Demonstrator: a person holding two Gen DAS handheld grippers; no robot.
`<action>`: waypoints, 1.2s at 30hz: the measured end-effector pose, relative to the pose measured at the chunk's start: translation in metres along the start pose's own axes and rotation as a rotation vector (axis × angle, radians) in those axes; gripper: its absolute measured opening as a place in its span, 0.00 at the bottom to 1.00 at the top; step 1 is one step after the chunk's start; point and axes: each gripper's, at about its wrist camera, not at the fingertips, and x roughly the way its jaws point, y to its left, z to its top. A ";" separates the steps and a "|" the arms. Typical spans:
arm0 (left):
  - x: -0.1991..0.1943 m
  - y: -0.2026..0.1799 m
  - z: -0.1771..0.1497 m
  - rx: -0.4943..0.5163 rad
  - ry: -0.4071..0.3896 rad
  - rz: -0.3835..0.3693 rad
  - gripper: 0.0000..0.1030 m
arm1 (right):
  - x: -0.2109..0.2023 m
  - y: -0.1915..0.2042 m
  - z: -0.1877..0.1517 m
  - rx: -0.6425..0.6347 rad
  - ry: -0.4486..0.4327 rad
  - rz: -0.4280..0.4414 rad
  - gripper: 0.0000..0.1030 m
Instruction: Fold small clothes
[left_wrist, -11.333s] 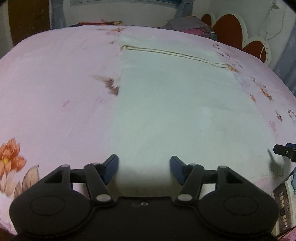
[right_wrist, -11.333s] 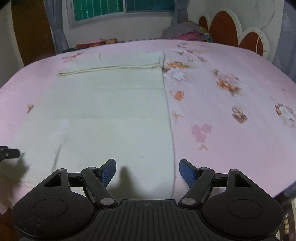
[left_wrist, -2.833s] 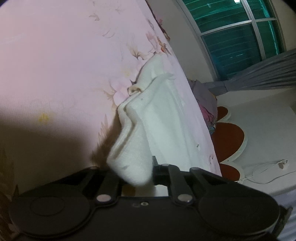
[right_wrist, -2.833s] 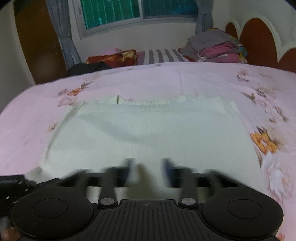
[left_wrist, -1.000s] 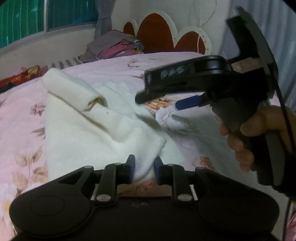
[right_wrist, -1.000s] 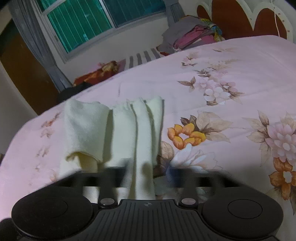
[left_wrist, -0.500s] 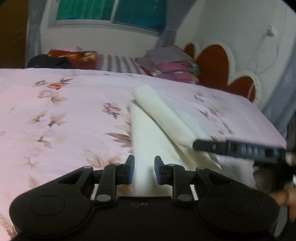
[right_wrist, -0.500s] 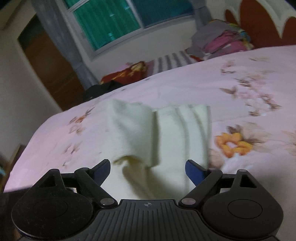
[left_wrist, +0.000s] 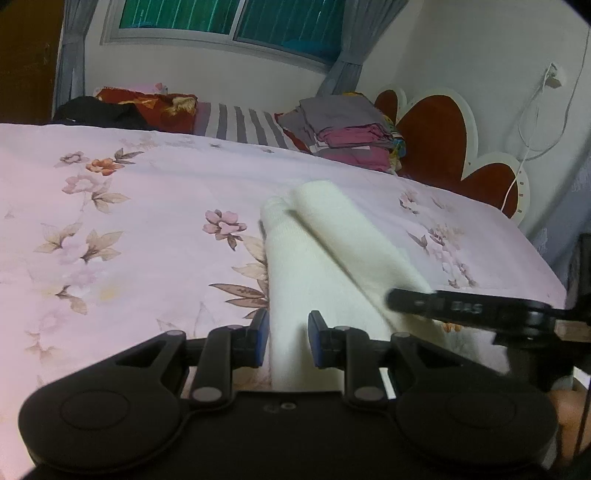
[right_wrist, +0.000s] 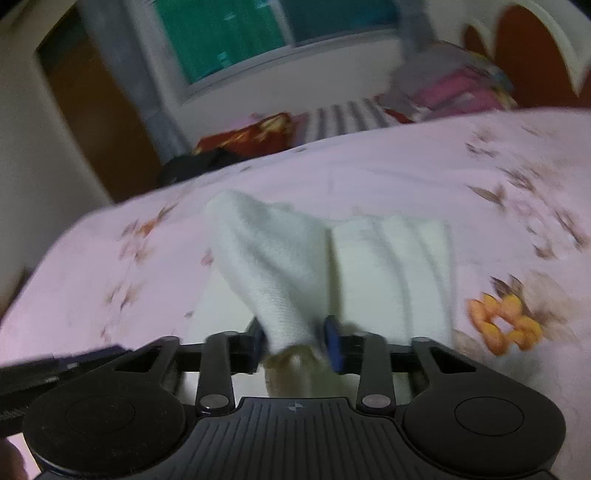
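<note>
Lying between closing right hand-held gripper (right_wrist: 295, 341) jaws (white garment (right_wrist: 280, 266))

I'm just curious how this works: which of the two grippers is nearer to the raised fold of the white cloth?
Right. The right gripper has the raised fold between its closing jaws. The left gripper grips the white cloth at its flatter near edge, beside that fold.

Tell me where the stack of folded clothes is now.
In the left wrist view, the stack of folded clothes sits at the far end of the bed, right of centre, between the striped pillow and the red headboard.
</note>
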 end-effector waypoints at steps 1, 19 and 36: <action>0.002 -0.001 0.001 0.001 0.001 -0.004 0.23 | -0.003 -0.010 0.001 0.034 -0.006 -0.009 0.19; 0.038 0.006 0.007 -0.038 0.037 -0.019 0.27 | 0.011 -0.048 0.018 0.123 0.032 0.024 0.54; 0.056 -0.006 0.017 -0.059 0.037 -0.046 0.32 | 0.010 -0.059 0.025 0.120 0.059 0.059 0.17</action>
